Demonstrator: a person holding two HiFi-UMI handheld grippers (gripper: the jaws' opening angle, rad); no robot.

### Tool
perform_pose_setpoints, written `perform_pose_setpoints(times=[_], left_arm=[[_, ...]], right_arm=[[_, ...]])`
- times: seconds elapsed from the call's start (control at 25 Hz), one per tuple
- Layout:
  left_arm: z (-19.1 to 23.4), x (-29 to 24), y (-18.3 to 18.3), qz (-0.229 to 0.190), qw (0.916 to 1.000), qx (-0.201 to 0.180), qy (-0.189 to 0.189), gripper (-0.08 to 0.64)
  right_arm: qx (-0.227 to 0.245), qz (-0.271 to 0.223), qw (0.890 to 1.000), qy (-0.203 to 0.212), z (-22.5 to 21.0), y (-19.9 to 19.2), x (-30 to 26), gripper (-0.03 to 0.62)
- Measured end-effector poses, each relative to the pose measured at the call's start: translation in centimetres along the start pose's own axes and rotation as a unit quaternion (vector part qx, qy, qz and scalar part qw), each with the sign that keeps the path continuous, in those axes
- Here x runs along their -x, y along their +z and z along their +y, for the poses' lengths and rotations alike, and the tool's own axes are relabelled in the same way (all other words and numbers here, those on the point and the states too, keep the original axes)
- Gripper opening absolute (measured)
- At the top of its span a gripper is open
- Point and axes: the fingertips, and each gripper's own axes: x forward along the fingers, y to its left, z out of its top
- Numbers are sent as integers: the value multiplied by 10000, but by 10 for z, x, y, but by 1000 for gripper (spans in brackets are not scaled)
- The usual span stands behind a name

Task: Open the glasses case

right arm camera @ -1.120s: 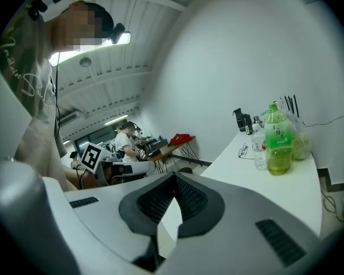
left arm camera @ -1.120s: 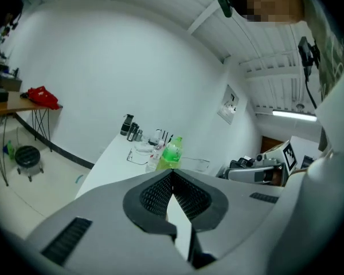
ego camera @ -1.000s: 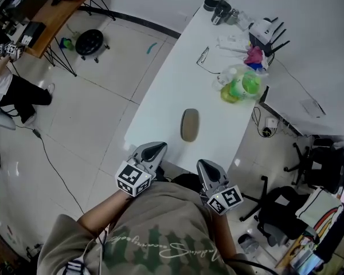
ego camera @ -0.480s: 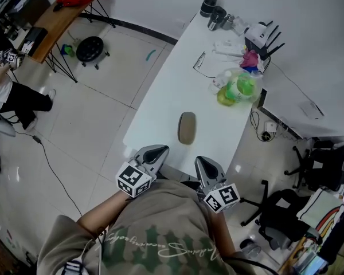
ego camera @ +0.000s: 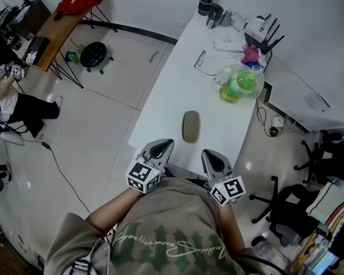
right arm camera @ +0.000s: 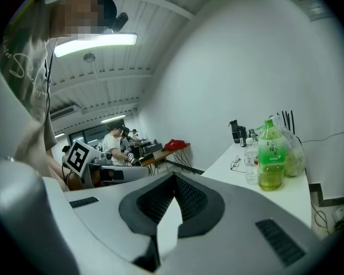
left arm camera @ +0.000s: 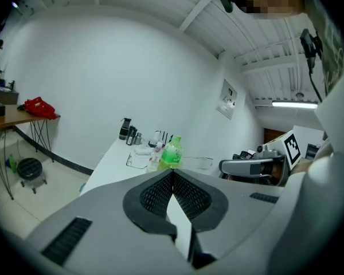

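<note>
Left tongs (ego camera: 164,146) and right tongs (ego camera: 210,156) are clenched empty, their bulk hiding the glasses case (ego camera: 190,126) in both gripper views.

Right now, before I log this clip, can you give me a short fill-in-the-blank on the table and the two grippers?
1. The glasses case lies on the white table with its lid ____.
2. The left gripper and the right gripper both have their jaws ____.
3. Between each gripper's jaws there is ____.
4. The bottle farther along the table has a ____ cap and label.
Missing words: closed; shut; nothing; green.
</note>
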Motion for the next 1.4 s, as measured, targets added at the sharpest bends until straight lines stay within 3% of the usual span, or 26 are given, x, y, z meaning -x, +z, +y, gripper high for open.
perform_pose_setpoints(times=[0.32,0.44,0.48,0.52,0.68,0.88,1.0,1.12,1.32,1.4], left_arm=[[5,2,-7,143,9998,-154,47,6],[11,9,-8,121,9998,-159,36,6],[12,11,-8,99,9998,-157,7,6],[14,12,-8,82,9998,-156,-24,6],[22,15,-6,49,9998,-184,-78,6],[31,24,-15,269,9995,-164,-37,6],[37,27,-20,493,9986,-169,-19,6],[39,25,-25,670,9977,-95,-60,6],[35,20,-28,770,9969,-5,-151,6],[34,18,-30,791,9967,41,-198,6]], right_arm=[[-147,-73,9983,-551,-40,-15,-25,9],[-594,243,9960,-623,-60,-37,-46,152],[-670,393,9951,-617,-66,-46,-55,228],[-702,568,9940,-616,-73,-57,-63,245],[-971,1215,9861,-593,-100,-106,-99,244],[-1330,1779,9709,-894,-131,-152,-134,245],[-1553,2170,9602,-822,-137,-173,-150,271],[-1590,2451,9529,-811,-139,-184,-159,272],[-1344,2712,9496,-818,-140,-194,-171,288],[-1528,2748,9466,-713,-140,-199,-174,301]])
